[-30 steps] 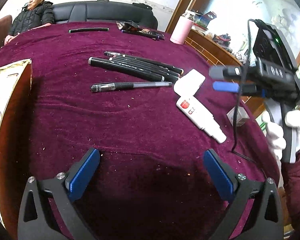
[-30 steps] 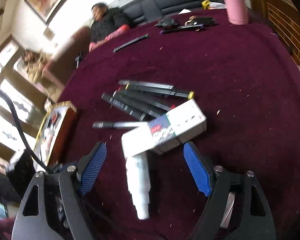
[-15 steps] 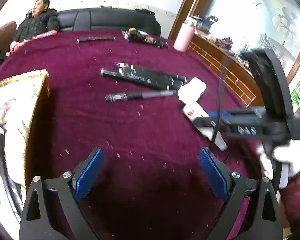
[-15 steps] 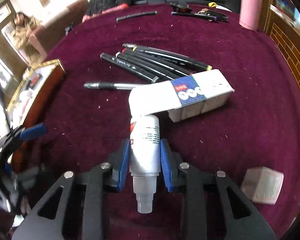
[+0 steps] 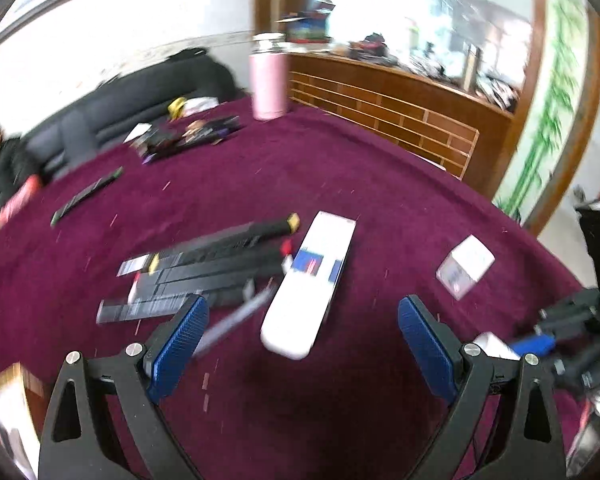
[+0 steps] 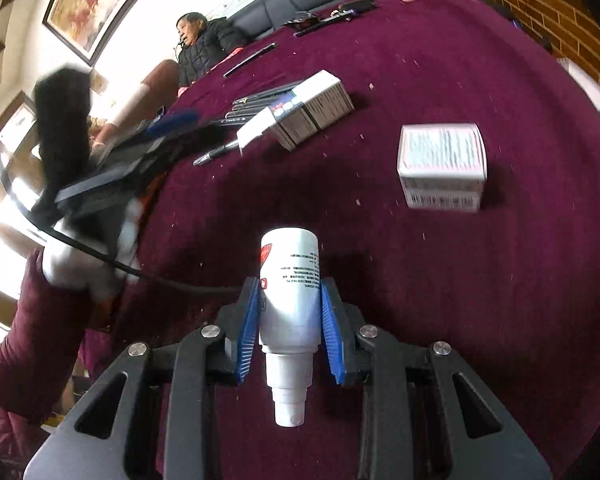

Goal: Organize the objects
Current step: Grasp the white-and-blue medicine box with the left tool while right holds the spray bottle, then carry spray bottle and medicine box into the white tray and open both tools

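White plastic spray bottle [image 6: 290,300] with a red logo and fine print: clamped across its round body between the blue ribbed pads [image 6: 249,328] of the right gripper [image 6: 290,330], jaws drawn in narrow and pressing on both sides, after closing onto it within the last second. Lifted clear of the maroon velvet tablecloth [image 6: 440,280], shadow below. Long axis in line with the fingers; flat base pointing away from the camera, narrow nozzle cap pointing back toward the wrist. Probably light and stiff, smooth-walled, so liable to slip or swivel if squeezed loosely; best held mid-body as now, never by the thin nozzle neck. Just beyond, a small white printed carton [image 6: 442,166] to the right, and farther off a long white box [image 6: 300,110] touching a row of black marker pens [image 5: 208,264]. Left gripper [image 5: 300,344] spread wide with nothing between its blue pads, jaws slightly narrowed over the last second, hovering over the long white box and pens. Pink tumbler [image 5: 269,80] upright at the far edge.
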Motion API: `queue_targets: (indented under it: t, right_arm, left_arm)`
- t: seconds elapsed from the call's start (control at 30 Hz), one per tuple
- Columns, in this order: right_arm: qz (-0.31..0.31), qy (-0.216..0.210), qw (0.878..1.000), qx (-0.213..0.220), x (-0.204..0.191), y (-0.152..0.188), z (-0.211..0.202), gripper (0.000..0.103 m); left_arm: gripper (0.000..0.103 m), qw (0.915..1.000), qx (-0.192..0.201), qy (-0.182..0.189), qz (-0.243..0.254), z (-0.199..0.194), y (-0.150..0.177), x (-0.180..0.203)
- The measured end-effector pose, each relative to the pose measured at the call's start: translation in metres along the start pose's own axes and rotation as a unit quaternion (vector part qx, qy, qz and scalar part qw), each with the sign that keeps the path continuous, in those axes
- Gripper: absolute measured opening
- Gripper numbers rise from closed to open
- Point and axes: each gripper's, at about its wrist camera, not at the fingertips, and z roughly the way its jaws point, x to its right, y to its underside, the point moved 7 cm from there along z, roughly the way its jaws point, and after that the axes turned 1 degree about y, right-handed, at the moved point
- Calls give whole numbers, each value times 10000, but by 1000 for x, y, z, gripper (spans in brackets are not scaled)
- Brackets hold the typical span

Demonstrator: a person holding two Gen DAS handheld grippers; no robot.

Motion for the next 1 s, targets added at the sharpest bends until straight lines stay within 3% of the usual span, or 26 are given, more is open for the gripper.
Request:
queue_targets:
  t: [0.13,0.33,0.37,0.4,0.43,0.73,1.0]
  right_arm:
    - [143,-139,9998,-3,5,3,6,28]
    - [267,-348,9990,56,9,-2,8,28]
    - [268,-364,9990,61,8,-3,9,28]
    - [272,-369,9989,63,8,-4,10,28]
    - [279,-378,9989,66,8,-5,10,28]
    - [245,-273,9993,63,1,-12,17,28]
    - [-61,-425,9990,100,-34,-18,15,28]
  left_arm:
    - [92,9989,-159,148,414,28,-25,18]
    - [89,9938,-704,63,858,67,-20,38]
    - [79,9933,-799,66,834,71,-16,40]
    - [41,9930,-882,119,779,73,-13,41]
    - [29,9921,-1064,229,627,77,-8,40]
    - [29,9962,-741,350,-294,46,2,19]
    - [29,9928,-95,453,-1106,-55,28,-4]
